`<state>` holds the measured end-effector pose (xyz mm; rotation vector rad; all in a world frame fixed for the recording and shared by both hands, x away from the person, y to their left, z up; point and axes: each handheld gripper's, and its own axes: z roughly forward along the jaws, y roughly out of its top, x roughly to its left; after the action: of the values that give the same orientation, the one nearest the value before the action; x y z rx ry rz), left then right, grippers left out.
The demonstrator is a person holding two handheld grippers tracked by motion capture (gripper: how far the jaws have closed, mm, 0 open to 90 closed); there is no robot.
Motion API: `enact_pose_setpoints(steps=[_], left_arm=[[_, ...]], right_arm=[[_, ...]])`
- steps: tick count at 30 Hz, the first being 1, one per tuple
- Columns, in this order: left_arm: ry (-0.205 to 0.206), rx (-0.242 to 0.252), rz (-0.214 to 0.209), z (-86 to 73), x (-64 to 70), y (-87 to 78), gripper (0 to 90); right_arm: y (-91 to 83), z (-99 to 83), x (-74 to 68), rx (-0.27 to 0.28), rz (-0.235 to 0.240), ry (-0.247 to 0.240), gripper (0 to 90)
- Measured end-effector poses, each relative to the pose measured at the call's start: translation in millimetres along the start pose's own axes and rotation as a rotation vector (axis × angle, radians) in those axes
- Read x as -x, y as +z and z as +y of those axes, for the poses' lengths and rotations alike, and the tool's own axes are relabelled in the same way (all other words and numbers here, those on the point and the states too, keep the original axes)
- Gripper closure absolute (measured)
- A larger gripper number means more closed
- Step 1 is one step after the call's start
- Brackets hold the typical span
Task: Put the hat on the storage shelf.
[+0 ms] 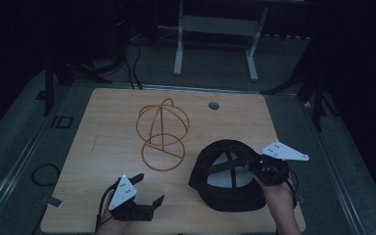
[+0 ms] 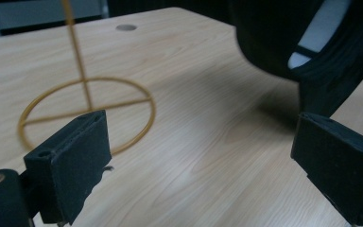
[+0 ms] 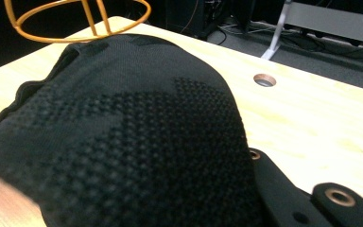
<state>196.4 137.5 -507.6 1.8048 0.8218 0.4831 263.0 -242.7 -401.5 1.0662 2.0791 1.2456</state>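
Dark floor surrounds the wooden table (image 1: 103,147) at frame centre. Lower right on it lies the black cap (image 1: 227,178), upturned, its edge clamped by the right hand-held gripper (image 1: 257,166). At centre stands the orange wire stand (image 1: 162,134), apart from the cap. Lower left, the left hand-held gripper (image 1: 149,188) hovers wide, holding nothing.

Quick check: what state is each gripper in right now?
Left gripper: open, fingers wide apart, holding nothing.
Right gripper: shut on the black cap, at its edge.
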Motion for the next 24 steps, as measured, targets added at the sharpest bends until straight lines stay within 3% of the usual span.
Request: enact_pose_setpoints(steps=[2, 12, 20, 24], left_arm=[[0.007, 0.018, -0.035, 10.3, 6.0, 5.4, 5.9], [0.047, 0.024, -0.115, 39.3, 22.9, 30.0, 6.5], [0.05, 0.021, -0.104, 51.2, 23.5, 46.4, 13.5], [0.053, -0.003, -0.141, 57.0, 21.1, 49.7, 17.1]], right_arm=[[0.2, 2.2, -3.4, -0.002, 0.009, -0.008, 88.9], [2.0, 6.0, -19.6, 0.003, 0.028, -0.053, 88.9], [5.5, 5.4, -33.3, -0.007, 0.07, -0.084, 88.8], [5.1, 2.9, -39.9, -0.016, 0.09, -0.118, 88.8]])
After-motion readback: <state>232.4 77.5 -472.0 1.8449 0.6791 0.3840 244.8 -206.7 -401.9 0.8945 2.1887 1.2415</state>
